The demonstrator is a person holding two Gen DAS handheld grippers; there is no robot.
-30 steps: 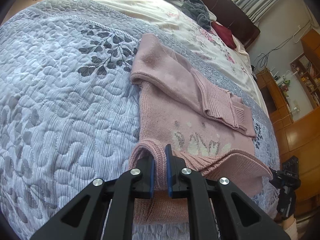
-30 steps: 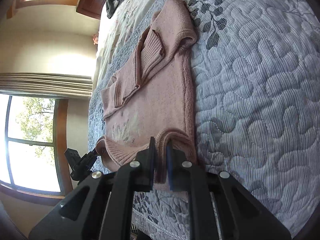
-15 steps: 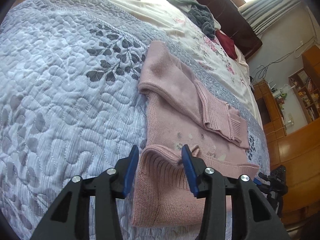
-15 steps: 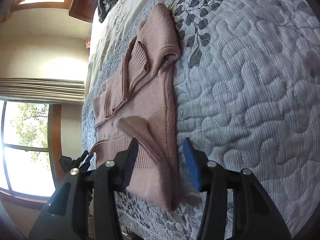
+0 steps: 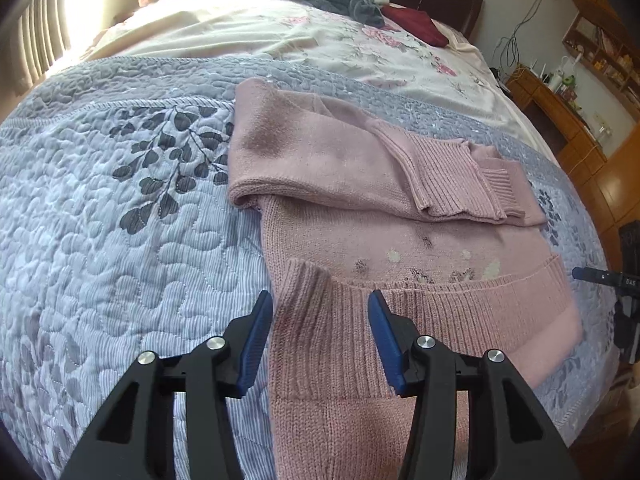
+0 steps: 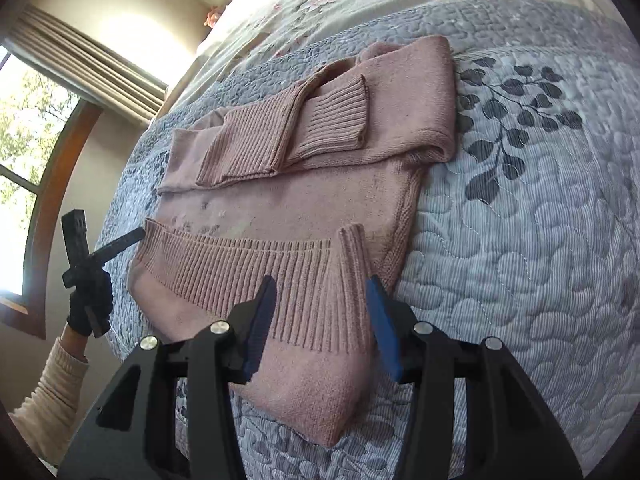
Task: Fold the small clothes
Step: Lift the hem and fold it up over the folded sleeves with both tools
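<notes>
Both tongs (image 5: 320, 332) (image 6: 322, 320) wide apart over sweater (image 5: 360, 184)

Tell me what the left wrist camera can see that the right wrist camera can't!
Only the left wrist view shows the dark red cloth near the headboard and the wooden shelves by the wall. Only the right wrist view shows the window, the curtain, and a gloved hand with a cream sleeve. Both show the pink sweater with its hem folded up, on the blue-grey quilt, and open blue-padded fingers.
</notes>
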